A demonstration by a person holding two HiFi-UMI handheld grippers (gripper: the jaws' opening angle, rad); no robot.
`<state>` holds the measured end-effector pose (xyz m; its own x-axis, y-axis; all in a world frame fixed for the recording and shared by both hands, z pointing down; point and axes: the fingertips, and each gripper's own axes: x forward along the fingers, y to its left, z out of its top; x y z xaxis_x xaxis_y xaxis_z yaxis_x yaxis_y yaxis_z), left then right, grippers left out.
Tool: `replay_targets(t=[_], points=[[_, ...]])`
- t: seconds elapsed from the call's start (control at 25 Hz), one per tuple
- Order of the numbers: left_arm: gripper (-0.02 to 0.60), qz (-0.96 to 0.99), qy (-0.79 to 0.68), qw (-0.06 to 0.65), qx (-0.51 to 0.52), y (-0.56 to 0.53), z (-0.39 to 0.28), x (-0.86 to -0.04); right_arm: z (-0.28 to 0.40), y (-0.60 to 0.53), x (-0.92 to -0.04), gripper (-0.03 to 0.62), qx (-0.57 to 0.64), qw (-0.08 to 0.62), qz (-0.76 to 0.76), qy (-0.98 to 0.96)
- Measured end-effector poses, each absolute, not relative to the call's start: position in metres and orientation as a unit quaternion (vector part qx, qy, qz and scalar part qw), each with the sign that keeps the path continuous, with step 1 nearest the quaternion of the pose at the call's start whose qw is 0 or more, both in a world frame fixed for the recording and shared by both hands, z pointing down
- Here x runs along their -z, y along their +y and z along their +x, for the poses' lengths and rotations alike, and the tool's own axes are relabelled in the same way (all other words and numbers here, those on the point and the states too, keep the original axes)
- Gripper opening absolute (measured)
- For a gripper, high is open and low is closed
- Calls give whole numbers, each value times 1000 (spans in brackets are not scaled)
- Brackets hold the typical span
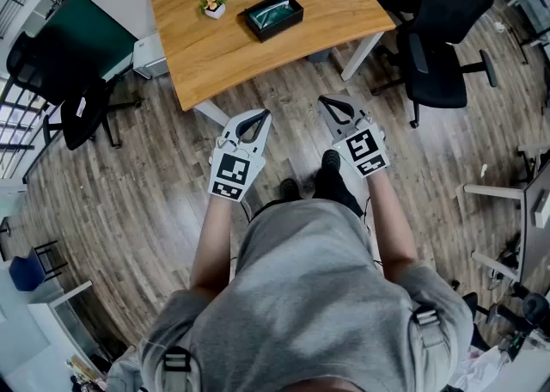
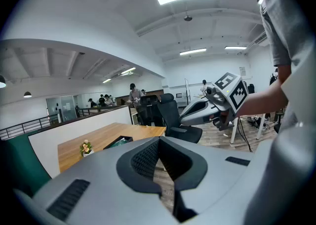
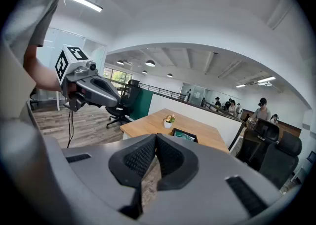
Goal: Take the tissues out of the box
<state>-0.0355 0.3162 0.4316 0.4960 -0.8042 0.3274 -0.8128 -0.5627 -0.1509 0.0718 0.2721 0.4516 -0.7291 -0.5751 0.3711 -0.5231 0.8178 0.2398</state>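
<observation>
A black tissue box [image 1: 274, 15] with greenish tissue inside lies on the wooden table [image 1: 258, 46], beside a small potted plant [image 1: 213, 3]. The box also shows in the left gripper view [image 2: 117, 142] and the right gripper view [image 3: 184, 135]. I stand on the floor a short way from the table. My left gripper [image 1: 258, 115] and right gripper [image 1: 329, 103] are held out side by side in front of me, both shut and holding nothing, with their tips just short of the table's near edge. Across each gripper view I see the other gripper: the right gripper [image 2: 185, 115], the left gripper [image 3: 116, 103].
Black office chairs stand to the right of the table [image 1: 438, 46] and to the left [image 1: 82, 111]. A green partition [image 1: 73, 42] stands at the left. White table legs [image 1: 365, 53] reach the plank floor. People stand far off behind the table [image 3: 260, 109].
</observation>
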Motion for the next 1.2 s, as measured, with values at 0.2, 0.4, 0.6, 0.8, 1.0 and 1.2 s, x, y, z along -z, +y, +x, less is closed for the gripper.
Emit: replay_targets(t=[0.2,0.4,0.6,0.8,1.0,1.2], points=[[17,867,-463,11,-181,317,-39,-432,67,273,-450,6,62,219,300,-926],[18,867,-462,14,-184,316,-43,-437,62,275,-449,6,76,217,298,-926],[18,865,-465,20,-188,316,-49,-442,59,276,-454,8,77,223,301,-924],[18,868,-461,30,-183,318,-53,-443,57,275,-453,8,67,214,306,-925],[20,870,-458,23,-181,318,-58,-439,49,273,-449,11,69,209,307,-926],[23,872,-456,17,-176,318,-60,-438,46,276,-445,48,82,199,311,-926]])
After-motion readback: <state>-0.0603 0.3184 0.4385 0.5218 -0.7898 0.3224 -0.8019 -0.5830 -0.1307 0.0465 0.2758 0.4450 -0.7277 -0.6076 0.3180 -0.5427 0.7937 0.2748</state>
